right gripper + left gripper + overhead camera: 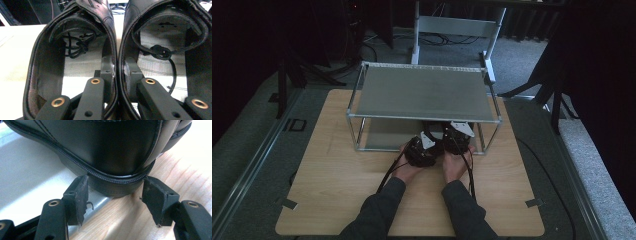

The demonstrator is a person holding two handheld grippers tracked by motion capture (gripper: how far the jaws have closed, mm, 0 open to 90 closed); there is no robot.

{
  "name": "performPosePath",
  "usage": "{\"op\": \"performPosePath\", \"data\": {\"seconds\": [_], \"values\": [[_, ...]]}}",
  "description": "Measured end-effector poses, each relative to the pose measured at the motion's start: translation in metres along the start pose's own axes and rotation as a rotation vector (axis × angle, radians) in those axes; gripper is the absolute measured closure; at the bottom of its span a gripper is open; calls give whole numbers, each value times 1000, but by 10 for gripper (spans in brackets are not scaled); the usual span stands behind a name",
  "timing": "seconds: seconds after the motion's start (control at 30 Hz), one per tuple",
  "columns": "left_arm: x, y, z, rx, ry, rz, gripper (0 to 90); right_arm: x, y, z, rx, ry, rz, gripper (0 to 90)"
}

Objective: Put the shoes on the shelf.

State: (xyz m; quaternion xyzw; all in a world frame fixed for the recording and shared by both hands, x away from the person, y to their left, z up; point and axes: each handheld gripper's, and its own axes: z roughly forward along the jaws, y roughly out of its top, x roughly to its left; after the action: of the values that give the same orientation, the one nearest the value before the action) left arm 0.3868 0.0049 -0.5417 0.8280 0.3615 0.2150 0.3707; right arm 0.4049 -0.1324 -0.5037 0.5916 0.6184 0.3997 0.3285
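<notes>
1. Where the pale wooden table (337, 190) carries a two-tier metal shelf rack (422, 95), both hands work at the rack's front edge.
2. A pair of black leather shoes (116, 50) sits side by side there, partly on the lower tier.
3. The right gripper (117, 72) clamps the shoes' two inner walls together, one jaw inside each shoe.
4. The left gripper (113, 195) stands apart at one shoe's heel, unclamped.
</notes>
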Motion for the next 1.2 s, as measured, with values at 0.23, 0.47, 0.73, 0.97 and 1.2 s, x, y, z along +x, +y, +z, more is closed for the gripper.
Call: {"op": "performPosePath", "data": {"seconds": [0.23, 0.47, 0.73, 0.97, 1.2], "values": [[1, -1, 4, -10, 2, 11, 394, 2, -3, 1, -30, -26, -8, 802], [3, -2, 5, -22, -7, 29, 396, 2, -2, 2, -24, -26, -22, 799], [6, -1, 6, -20, -20, 38, 398, 0, -2, 3, -23, -10, -52, 795], [10, -1, 7, -23, -46, 34, 398, -2, 0, 5, -17, 6, -76, 785], [13, 0, 7, -18, -63, 42, 398, -3, -1, 6, -29, 14, -91, 766]]}}
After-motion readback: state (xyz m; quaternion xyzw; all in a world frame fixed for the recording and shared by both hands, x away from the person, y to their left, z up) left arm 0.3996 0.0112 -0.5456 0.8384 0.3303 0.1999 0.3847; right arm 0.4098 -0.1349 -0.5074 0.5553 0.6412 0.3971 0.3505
